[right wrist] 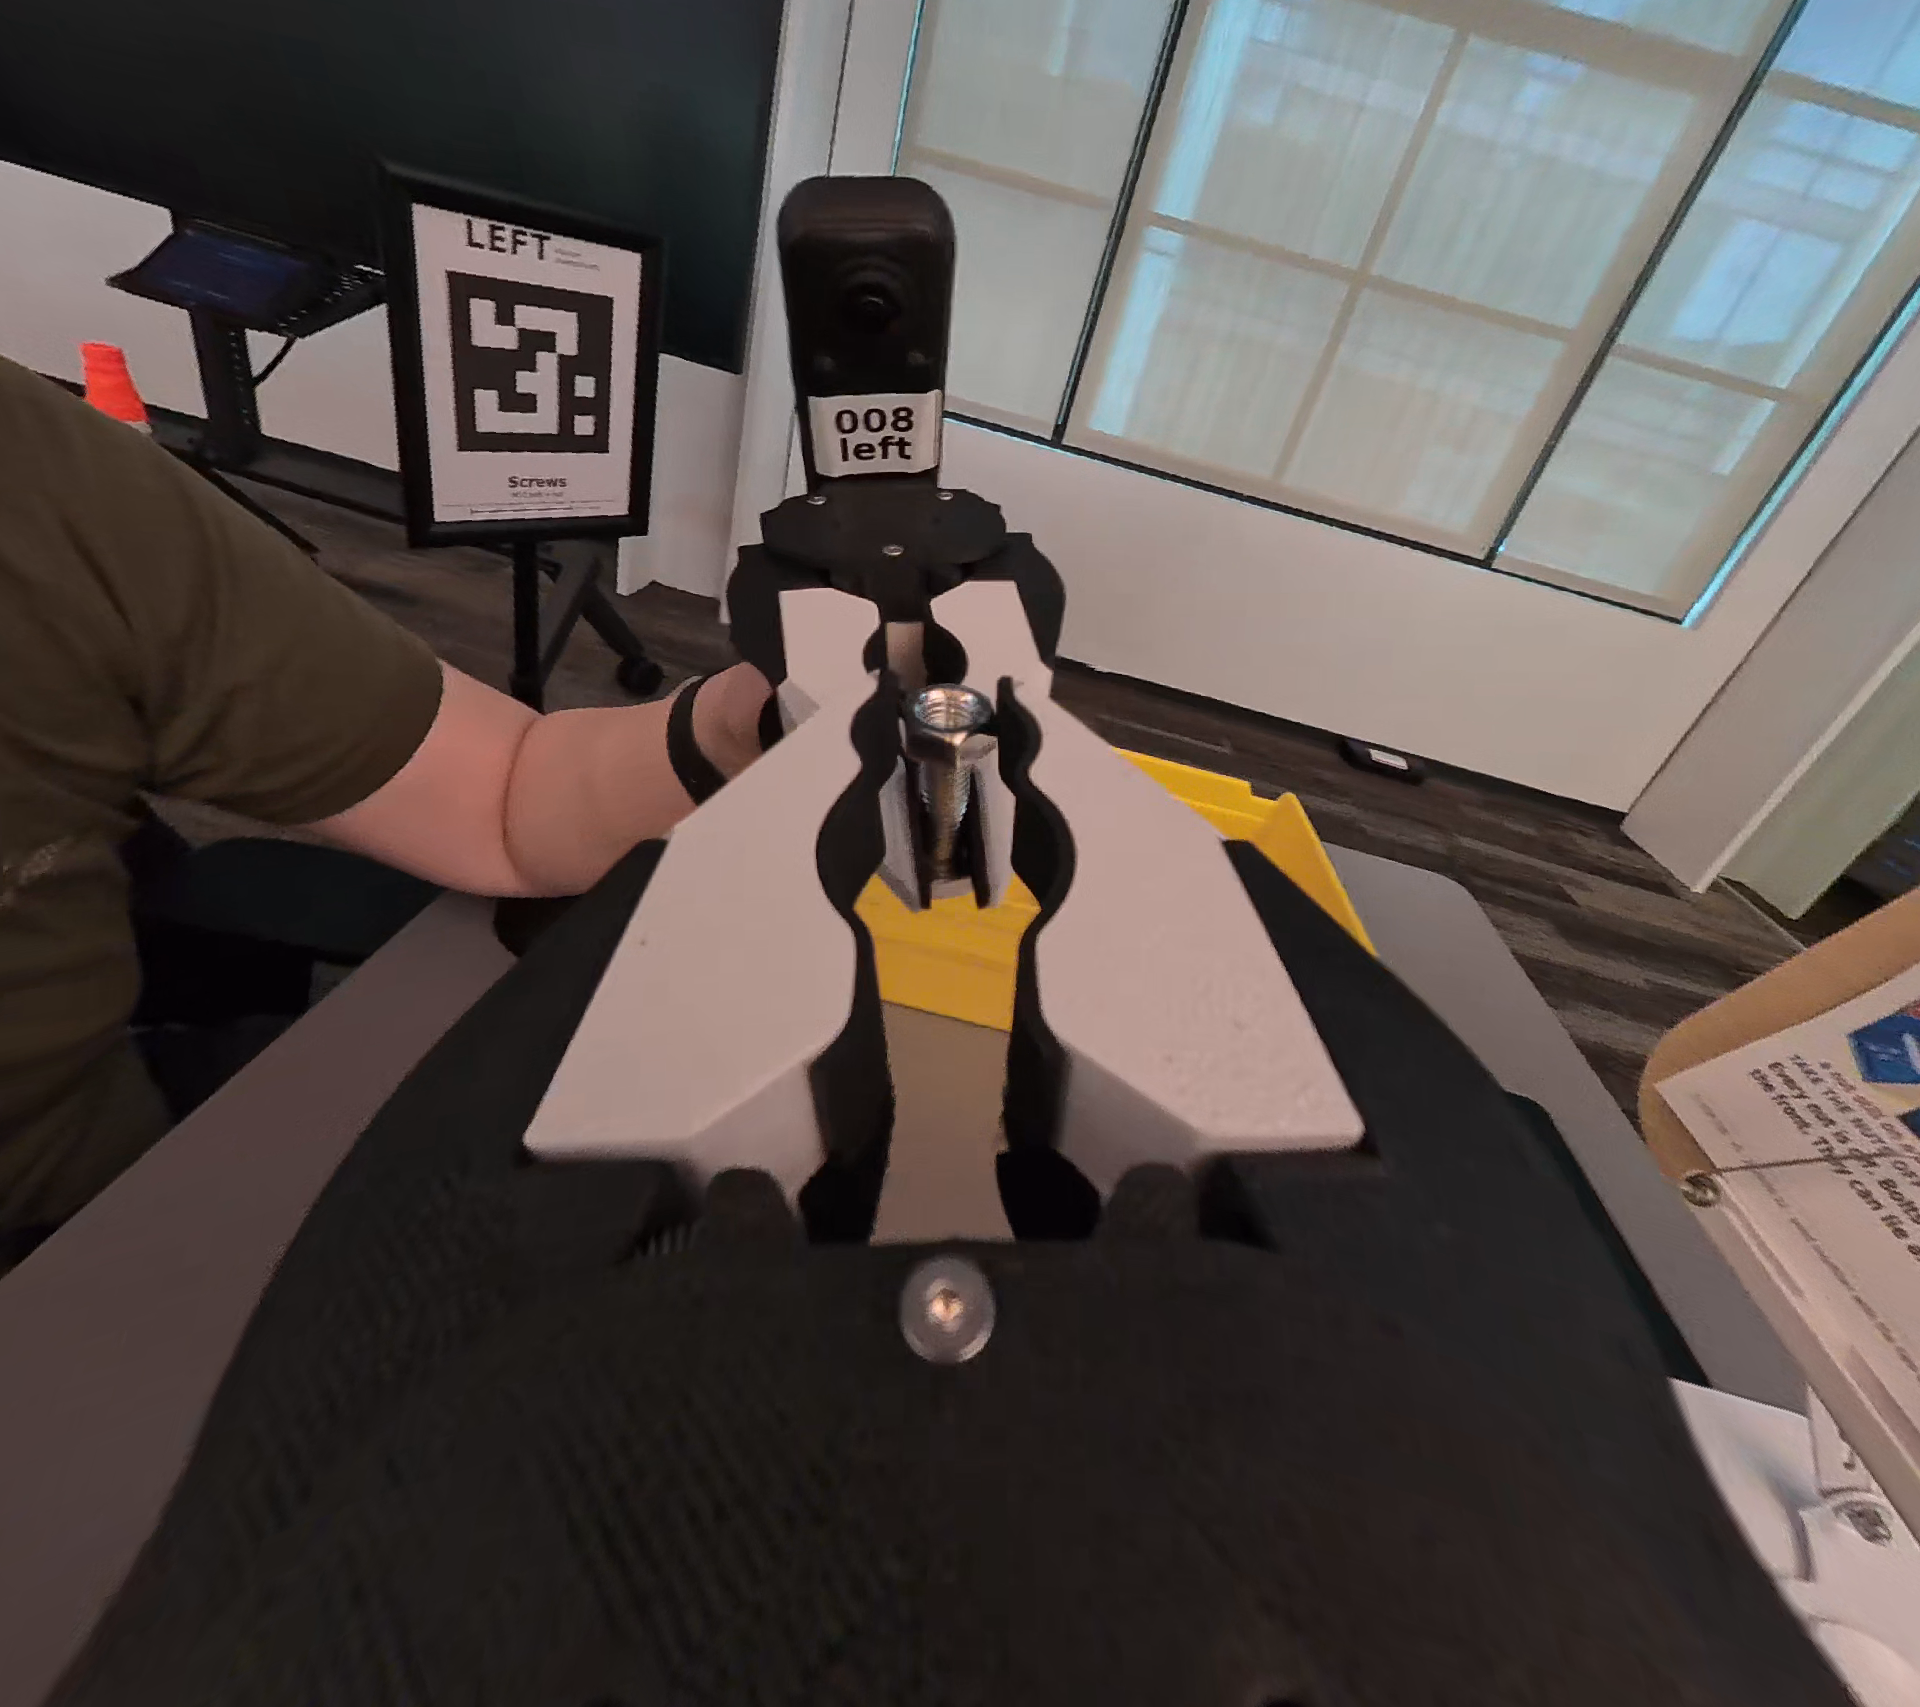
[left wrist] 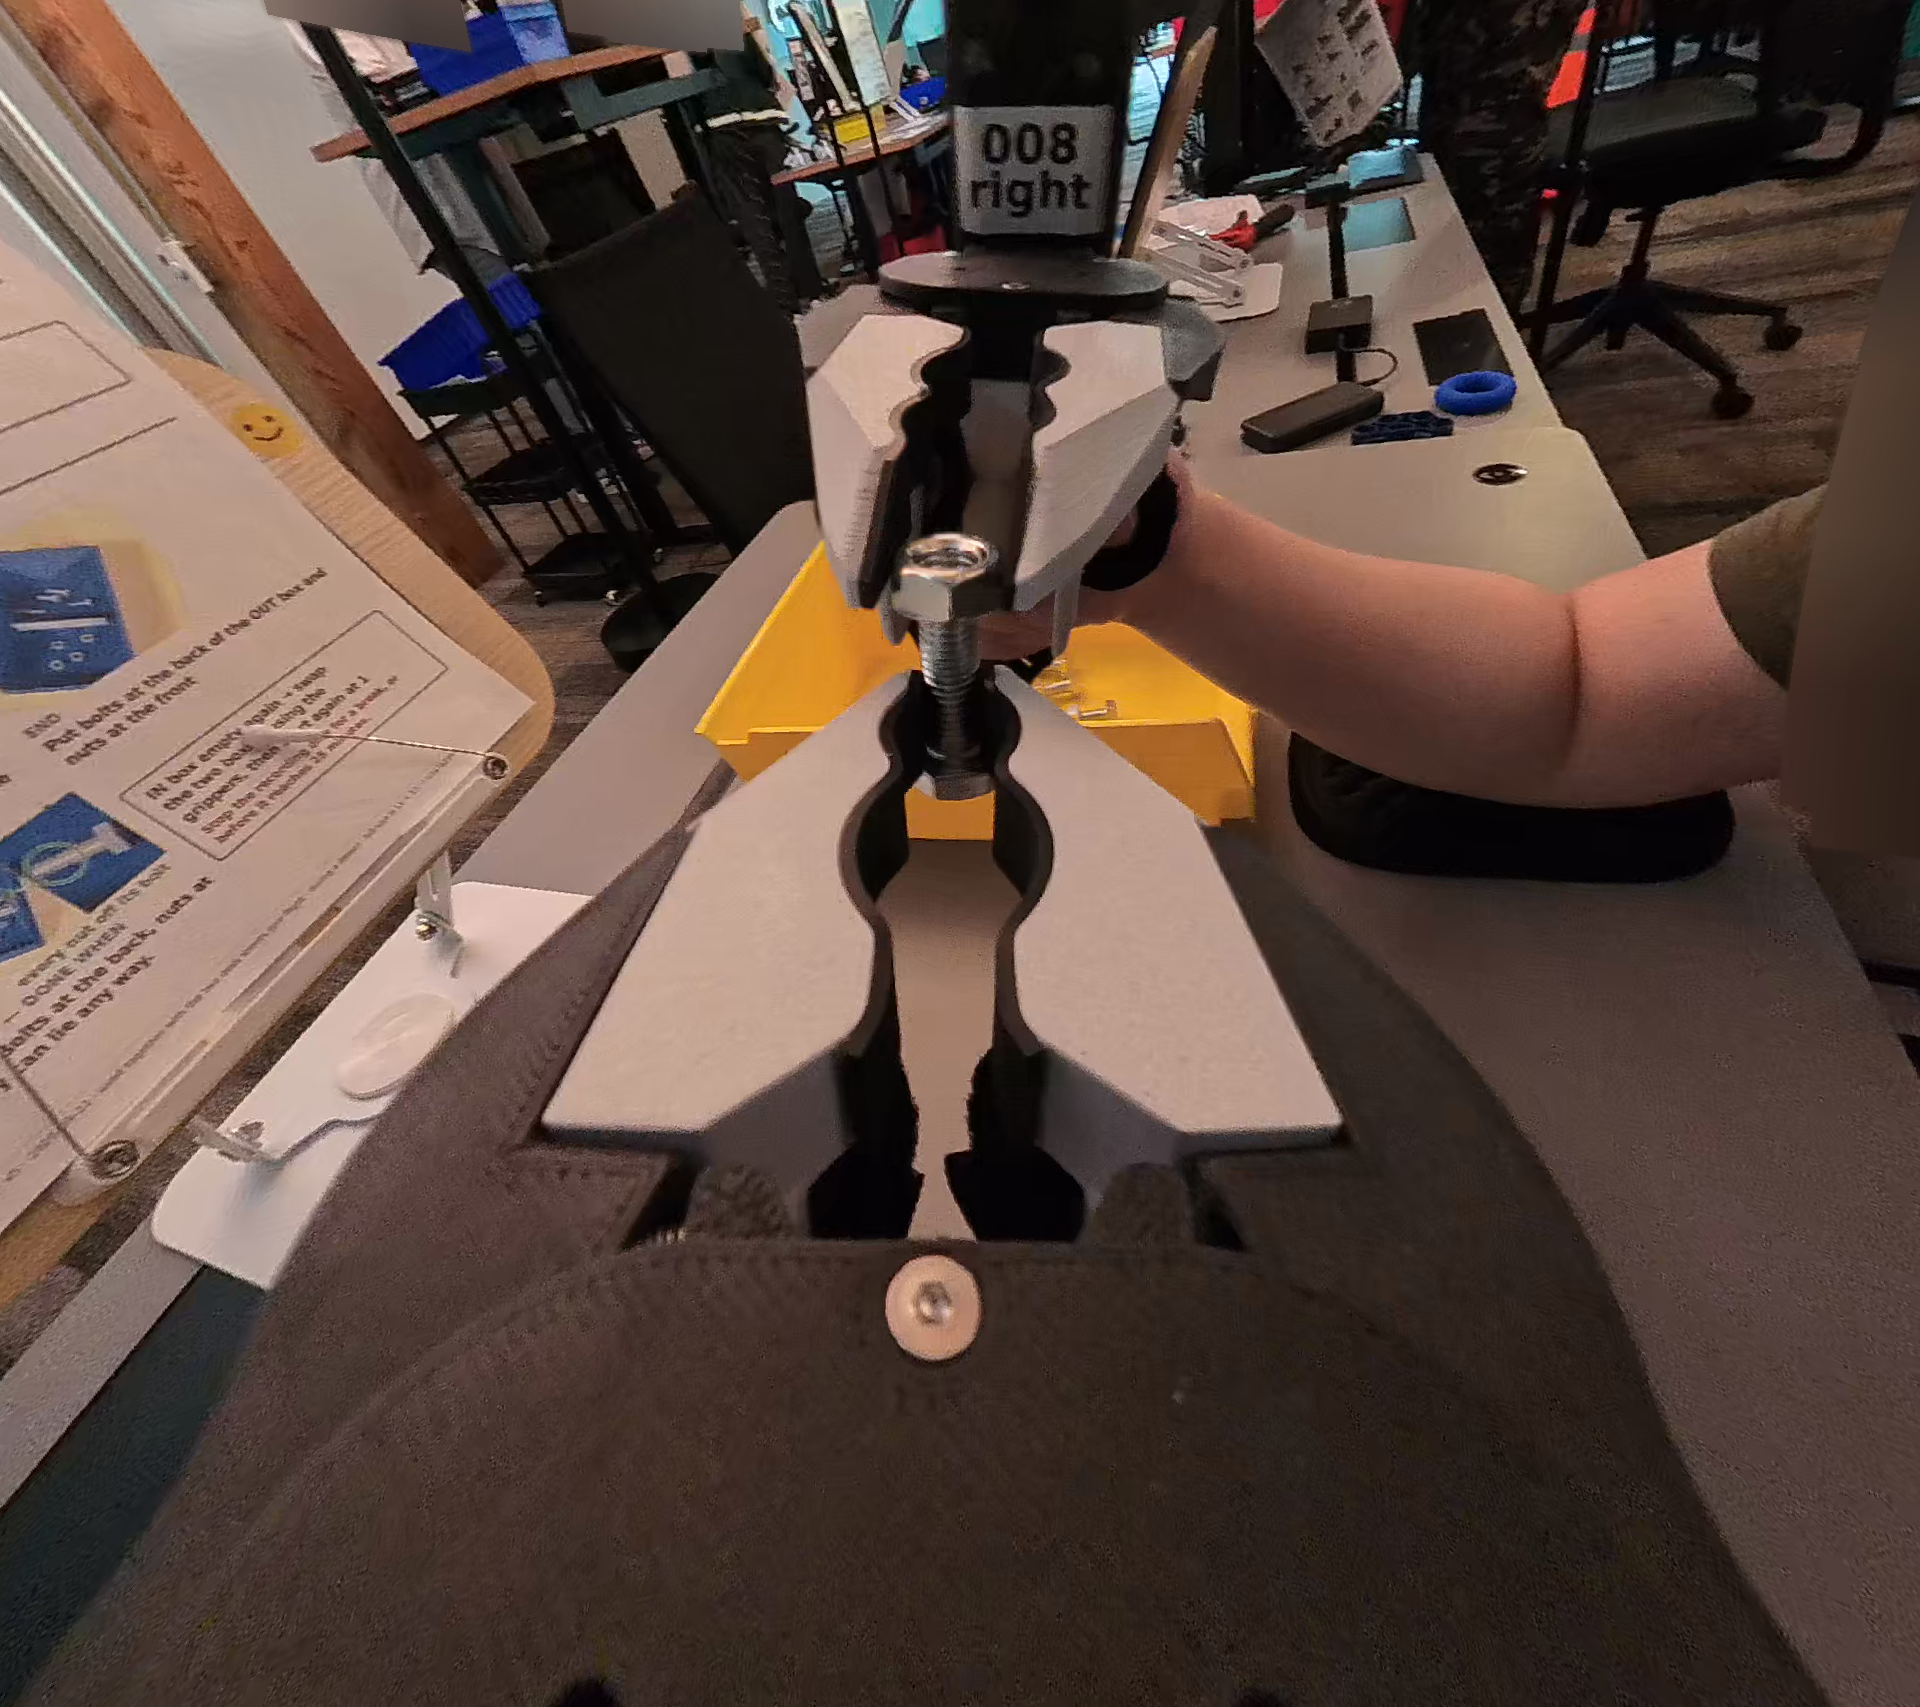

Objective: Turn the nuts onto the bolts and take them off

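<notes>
A silver bolt (left wrist: 948,689) stands upright in the air between my two grippers, with a hex nut (left wrist: 943,579) at the top end of its thread. My left gripper (left wrist: 951,727) is shut on the bolt's lower end, just above its head (left wrist: 956,787). My right gripper (left wrist: 940,592) faces it from the far side and is shut on the nut. In the right wrist view my right gripper (right wrist: 943,714) clamps the nut (right wrist: 943,722), the bolt (right wrist: 940,810) runs down from it, and the left gripper (right wrist: 940,868) holds its bottom.
A yellow bin (left wrist: 800,681) holding loose bolts sits on the grey table (left wrist: 1558,982) under the grippers; it also shows in the right wrist view (right wrist: 1288,836). An instruction board (left wrist: 208,722) stands at the left. A person's forearm (left wrist: 1455,670) reaches in from the right. My right fingertips sit around 4 cm from my left ones.
</notes>
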`<state>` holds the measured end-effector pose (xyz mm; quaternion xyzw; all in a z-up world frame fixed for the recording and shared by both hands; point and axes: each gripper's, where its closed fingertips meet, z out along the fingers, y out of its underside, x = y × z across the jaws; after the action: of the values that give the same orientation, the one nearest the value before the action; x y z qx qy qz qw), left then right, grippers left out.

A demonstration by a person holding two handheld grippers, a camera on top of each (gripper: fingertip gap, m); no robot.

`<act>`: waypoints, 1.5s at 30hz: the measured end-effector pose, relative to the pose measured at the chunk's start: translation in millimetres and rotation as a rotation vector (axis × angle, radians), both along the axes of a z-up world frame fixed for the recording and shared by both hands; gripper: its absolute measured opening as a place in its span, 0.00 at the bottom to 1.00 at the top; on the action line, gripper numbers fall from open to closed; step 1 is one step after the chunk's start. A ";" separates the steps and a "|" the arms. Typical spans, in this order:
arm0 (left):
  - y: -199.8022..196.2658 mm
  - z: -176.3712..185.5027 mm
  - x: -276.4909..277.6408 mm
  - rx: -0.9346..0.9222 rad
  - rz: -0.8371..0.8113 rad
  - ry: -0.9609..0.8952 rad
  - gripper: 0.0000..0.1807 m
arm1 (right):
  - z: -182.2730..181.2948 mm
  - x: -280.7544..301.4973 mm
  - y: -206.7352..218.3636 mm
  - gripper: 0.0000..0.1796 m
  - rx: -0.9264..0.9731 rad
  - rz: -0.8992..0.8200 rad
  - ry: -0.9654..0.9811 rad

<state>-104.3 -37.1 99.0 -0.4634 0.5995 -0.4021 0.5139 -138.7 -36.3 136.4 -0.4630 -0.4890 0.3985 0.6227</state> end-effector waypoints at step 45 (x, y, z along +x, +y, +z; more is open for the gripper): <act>55.2 27.3 -29.5 0.107 0.373 -0.119 0.04 | 16.2 -14.0 15.0 0.17 0.090 -0.233 0.085</act>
<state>-133.9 18.1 126.2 -0.5138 0.4925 -0.2941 0.6379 -152.7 -21.2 152.6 -0.4710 -0.4224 0.3204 0.7051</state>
